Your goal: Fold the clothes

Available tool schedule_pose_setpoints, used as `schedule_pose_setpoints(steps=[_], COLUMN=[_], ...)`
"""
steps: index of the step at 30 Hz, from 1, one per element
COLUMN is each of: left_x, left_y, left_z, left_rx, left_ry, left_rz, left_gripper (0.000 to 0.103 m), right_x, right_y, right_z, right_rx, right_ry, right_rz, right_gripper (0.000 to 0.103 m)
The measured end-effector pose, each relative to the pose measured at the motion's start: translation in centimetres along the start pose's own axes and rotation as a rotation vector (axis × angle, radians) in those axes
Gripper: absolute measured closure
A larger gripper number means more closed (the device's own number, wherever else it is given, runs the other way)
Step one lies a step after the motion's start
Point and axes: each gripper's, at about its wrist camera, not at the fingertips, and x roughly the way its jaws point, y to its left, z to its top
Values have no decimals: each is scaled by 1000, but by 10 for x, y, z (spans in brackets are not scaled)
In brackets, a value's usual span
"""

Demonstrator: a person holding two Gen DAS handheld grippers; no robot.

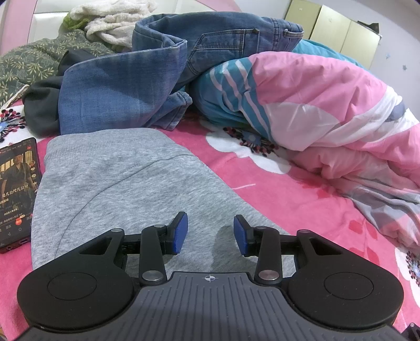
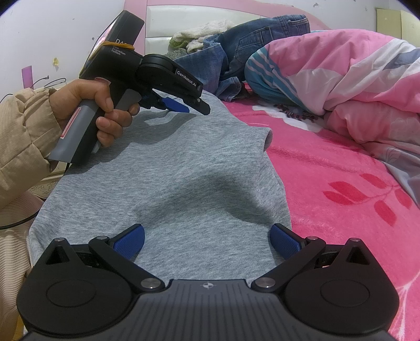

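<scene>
A grey knit garment lies spread flat on the pink flowered bed cover. My left gripper hovers just above its near part, jaws partly apart, with nothing between the blue pads. In the right wrist view the same grey garment fills the middle. My right gripper stands wide open over its near hem, holding nothing. A person's hand in a beige sleeve holds the left gripper above the garment's far end.
Crumpled blue jeans and a dark garment lie beyond the grey one. A pink and teal quilt is bunched at the right. A lit phone lies at the left. White fluffy cloth and green patterned fabric lie by the headboard.
</scene>
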Motion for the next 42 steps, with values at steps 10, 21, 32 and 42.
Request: schedule_pose_setpoints(steps=[10,21,32,42], left_x=[0,1,2,2], left_y=[-1,-2,3,-3], left_z=[-1,-1,0,-5], left_rx=[6,9,-12,22], left_ry=[-2,-2,1,-10], left_rz=[4,5,0,25], left_gripper=[65,65,65,65], right_x=[0,0,0,0], right_y=[0,0,0,0], right_z=[0,0,0,0], right_rx=[0,0,0,0], right_ry=[0,0,0,1], right_rz=[0,0,-1,-2], right_gripper=[0,0,0,0])
